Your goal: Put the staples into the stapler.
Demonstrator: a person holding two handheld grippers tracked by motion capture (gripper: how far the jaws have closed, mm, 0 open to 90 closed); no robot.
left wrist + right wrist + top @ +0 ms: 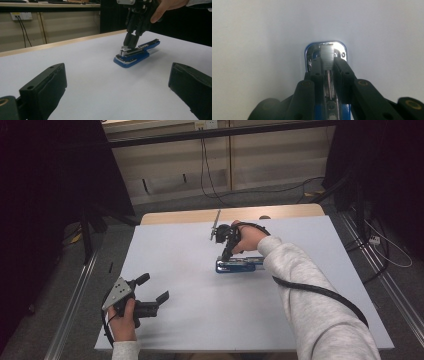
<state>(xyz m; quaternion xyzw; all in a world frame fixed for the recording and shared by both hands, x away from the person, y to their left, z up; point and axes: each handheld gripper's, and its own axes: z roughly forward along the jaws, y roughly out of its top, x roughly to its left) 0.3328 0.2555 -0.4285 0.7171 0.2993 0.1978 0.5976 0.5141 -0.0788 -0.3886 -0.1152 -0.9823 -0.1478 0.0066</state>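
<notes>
The right gripper (327,65) pinches a strip of staples (327,56) over the blue stapler's (239,265) front end.

Glossy blue plastic stapler (136,53) w/ shiny metal, matt table (100,85).

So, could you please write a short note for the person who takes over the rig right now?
Left gripper: open, empty, low over the near left part of the table.
Right gripper: pointing down at the front end of the blue stapler, jaws nearly shut on either side of the strip of staples. Whether they really pinch it cannot be told.
Stapler: lies near the middle of the table, top open.
Done: the right gripper has the strip at the stapler's front.
Left: probably seat the strip fully, let go, then close the stapler. The left gripper could steady the base if it slides.
</notes>
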